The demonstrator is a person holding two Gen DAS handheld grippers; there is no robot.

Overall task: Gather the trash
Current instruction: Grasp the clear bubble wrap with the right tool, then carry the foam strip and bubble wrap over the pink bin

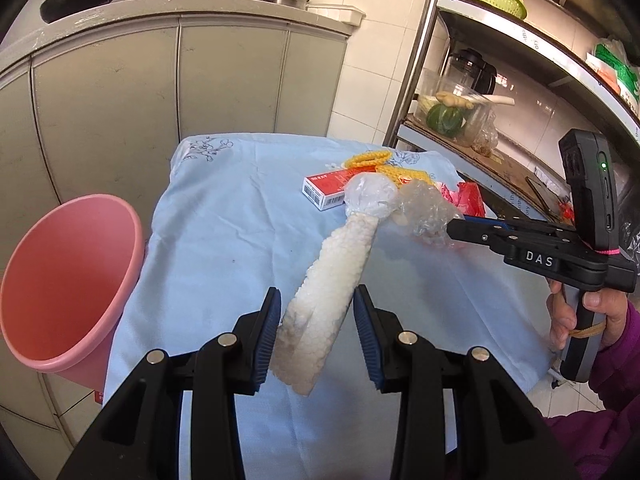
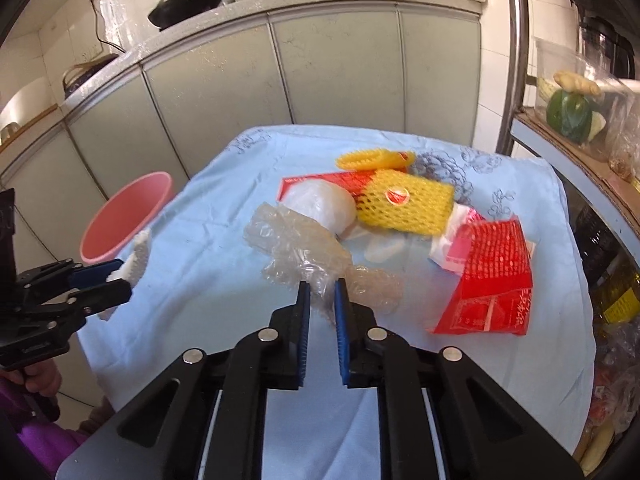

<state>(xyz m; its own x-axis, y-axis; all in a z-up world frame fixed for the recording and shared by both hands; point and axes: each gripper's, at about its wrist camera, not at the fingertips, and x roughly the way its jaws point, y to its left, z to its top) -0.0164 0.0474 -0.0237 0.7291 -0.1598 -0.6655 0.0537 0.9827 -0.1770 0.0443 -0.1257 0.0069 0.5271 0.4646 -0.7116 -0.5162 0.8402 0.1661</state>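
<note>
From my left claw [image 1: 316, 320] the way to the pink bin [image 1: 72, 284] on its left is open: only bare blue cloth on the bench [image 1: 224, 240] lies between, though the white foam net [image 1: 324, 296] sticks out ahead of the pads. Ahead of my right claw [image 2: 320, 300] it is crowded: bubble wrap [image 2: 296, 248] at the tips, a yellow foam net [image 2: 404, 204] beyond, a red packet [image 2: 492, 276] to the right. The metal rack [image 2: 516, 60] walls off the far right, and the cabinets [image 2: 320, 64] close the back.
</note>
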